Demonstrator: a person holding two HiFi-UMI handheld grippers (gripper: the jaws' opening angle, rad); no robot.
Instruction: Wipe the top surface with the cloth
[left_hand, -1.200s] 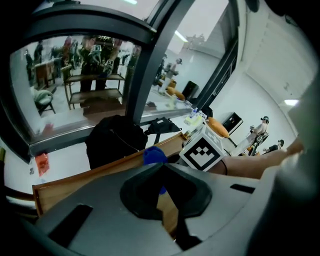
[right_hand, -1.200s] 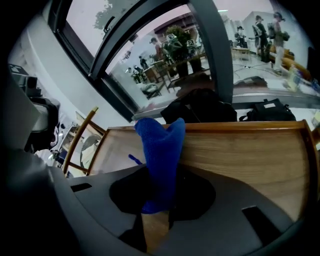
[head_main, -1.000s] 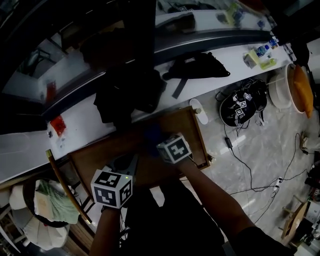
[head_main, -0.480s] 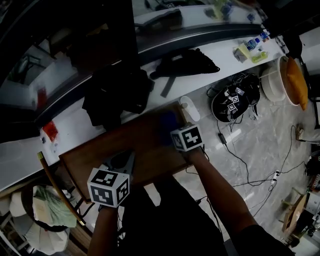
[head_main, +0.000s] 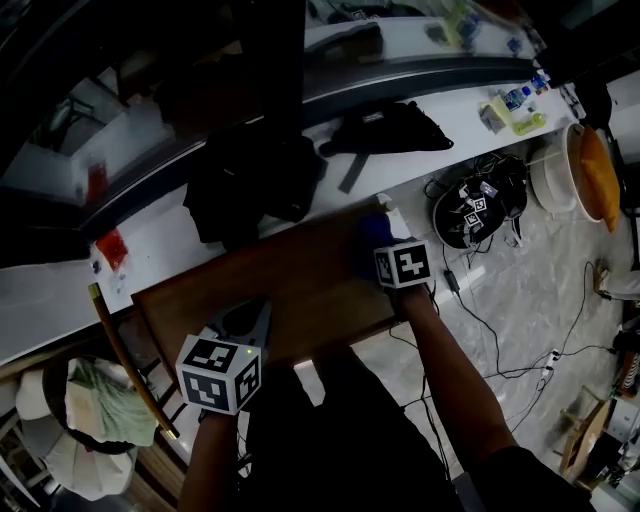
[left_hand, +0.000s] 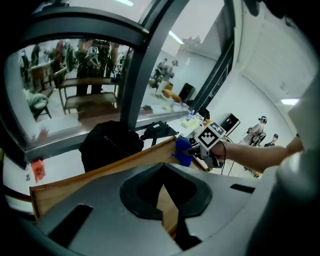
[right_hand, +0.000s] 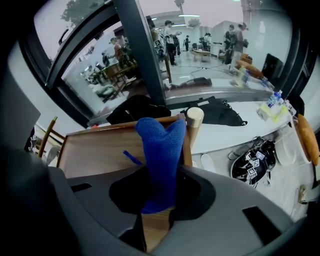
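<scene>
The brown wooden top (head_main: 280, 290) with a raised rim lies below me. At its far right end my right gripper (head_main: 378, 250) is shut on a blue cloth (head_main: 368, 238) that is pressed to the wood. In the right gripper view the blue cloth (right_hand: 160, 150) stands up between the jaws of the right gripper (right_hand: 155, 215), over the wooden top (right_hand: 95, 150). My left gripper (head_main: 250, 322) rests at the near left edge with its jaws closed on nothing. The left gripper (left_hand: 167, 220) looks along the wooden top (left_hand: 100, 172) toward the blue cloth (left_hand: 183, 150).
A black bag (head_main: 255, 180) and a black pouch (head_main: 390, 130) lie on the white ledge (head_main: 160, 240) behind the top. On the floor to the right are a helmet (head_main: 480, 215), cables and a white basin (head_main: 560, 180). A chair with green cloth (head_main: 95, 410) stands at left.
My right gripper has slid the blue cloth rightward across the wood, from near the middle to the right end. The left gripper has stayed in place.
</scene>
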